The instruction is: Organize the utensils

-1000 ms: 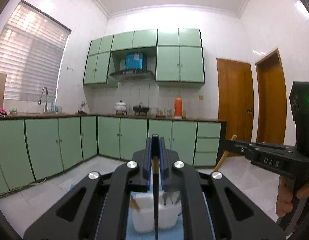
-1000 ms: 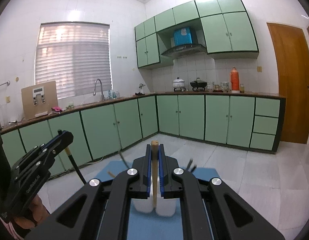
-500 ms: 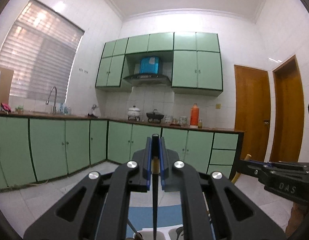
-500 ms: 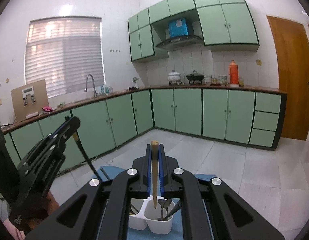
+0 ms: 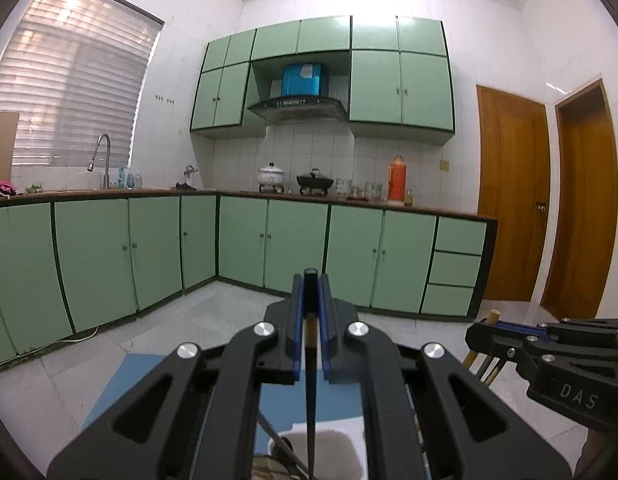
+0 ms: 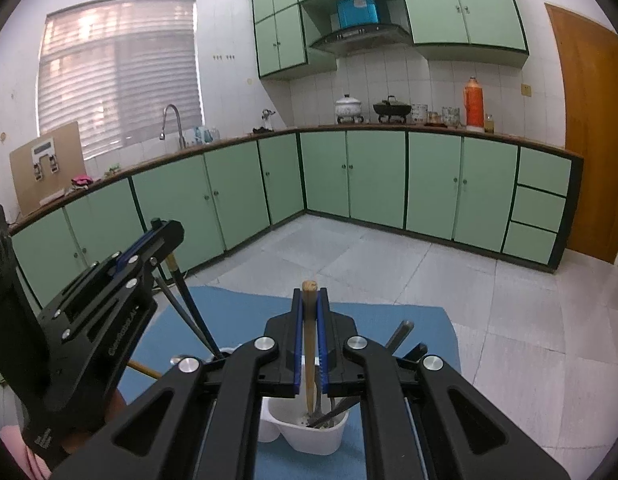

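**Utensils poised over the white holder**

Utensils are gripped one to each hand. The left gripper (image 5: 310,280) is clamped on a dark chopstick (image 5: 311,400) that hangs down toward the white holder (image 5: 349,446). The right gripper (image 6: 309,292) is clamped on a pale wooden chopstick (image 6: 309,344), whose lower end reaches into the right-hand compartment of the holder (image 6: 321,438).

The step in hand appears to be lowering both sticks into the holder, which stands on a blue mat (image 6: 249,308) on the tiled floor. To do it well, each stick should be kept close to upright, its tip brought well below the rim before the jaws part, and steered clear of the metal cutlery (image 6: 399,334) already leaning in the right compartment. Letting go too high could make a stick bounce out or tip the light holder.

The dark stick is slim and tapered, with a brownish band near its top; the wooden one is rounded at the top.
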`<action>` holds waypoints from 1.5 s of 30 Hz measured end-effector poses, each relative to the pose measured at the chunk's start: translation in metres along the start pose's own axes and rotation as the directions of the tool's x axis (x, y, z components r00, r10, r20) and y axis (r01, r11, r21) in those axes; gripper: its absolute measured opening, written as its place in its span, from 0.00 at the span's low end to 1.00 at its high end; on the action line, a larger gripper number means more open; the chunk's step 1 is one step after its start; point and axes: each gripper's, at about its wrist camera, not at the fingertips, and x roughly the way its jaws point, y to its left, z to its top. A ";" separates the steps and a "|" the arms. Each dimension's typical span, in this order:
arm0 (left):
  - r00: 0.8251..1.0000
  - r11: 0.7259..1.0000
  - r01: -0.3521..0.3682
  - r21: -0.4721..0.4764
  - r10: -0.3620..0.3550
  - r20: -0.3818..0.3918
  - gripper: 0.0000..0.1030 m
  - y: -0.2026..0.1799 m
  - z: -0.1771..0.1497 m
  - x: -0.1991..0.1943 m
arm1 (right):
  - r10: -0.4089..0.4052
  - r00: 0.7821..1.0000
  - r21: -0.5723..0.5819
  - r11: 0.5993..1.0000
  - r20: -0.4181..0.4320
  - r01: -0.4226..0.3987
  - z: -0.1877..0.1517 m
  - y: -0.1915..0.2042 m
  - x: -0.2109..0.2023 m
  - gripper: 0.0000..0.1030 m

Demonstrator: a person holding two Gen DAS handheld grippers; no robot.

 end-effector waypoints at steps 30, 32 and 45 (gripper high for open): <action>1.000 1.000 0.000 -0.008 0.000 -0.008 0.22 0.019 -0.002 -0.031 | -0.060 0.996 -0.034 0.997 0.073 0.062 -0.007 -0.001 -0.023 0.14; 1.000 1.000 0.002 -0.008 -0.002 0.008 0.24 0.020 0.002 -0.039 | -0.063 0.994 -0.027 0.997 0.092 0.066 -0.005 -0.003 -0.031 0.14; 0.997 0.999 -0.030 0.015 0.029 0.075 0.75 0.027 -0.003 -0.124 | -0.108 0.974 0.012 0.994 0.201 0.108 -0.039 -0.013 -0.104 0.51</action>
